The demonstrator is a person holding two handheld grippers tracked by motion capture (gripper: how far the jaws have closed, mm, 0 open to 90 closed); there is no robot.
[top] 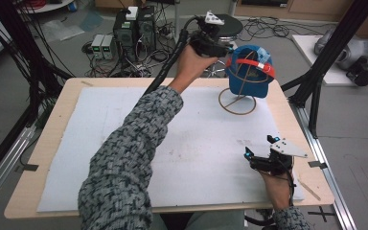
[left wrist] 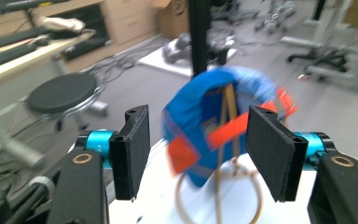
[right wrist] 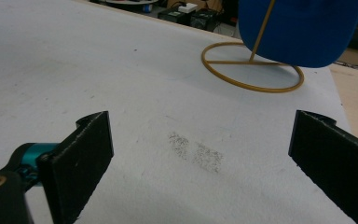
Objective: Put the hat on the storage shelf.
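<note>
A blue cap (top: pixel 249 72) with an orange strap hangs on a brass wire stand (top: pixel 237 103) at the far right of the table. My left gripper (top: pixel 224 48) is raised just left of the cap, pointing at it. In the left gripper view the blurred cap (left wrist: pixel 200 107) and stand (left wrist: pixel 219 196) show beyond the open left gripper (left wrist: pixel 203 140), whose pads touch nothing. My right gripper (top: pixel 259 146) rests low near the front right, open. In the right gripper view the cap (right wrist: pixel 303 28) and stand ring (right wrist: pixel 251 70) lie ahead of the empty right gripper (right wrist: pixel 205 154).
A white mat (top: pixel 124 124) covers most of the wooden table (top: pixel 52 124). A black frame post (top: pixel 316 81) stands at the right edge. Behind the table are a round stool (top: pixel 230 24), computer boxes (top: pixel 134 28) and floor cables.
</note>
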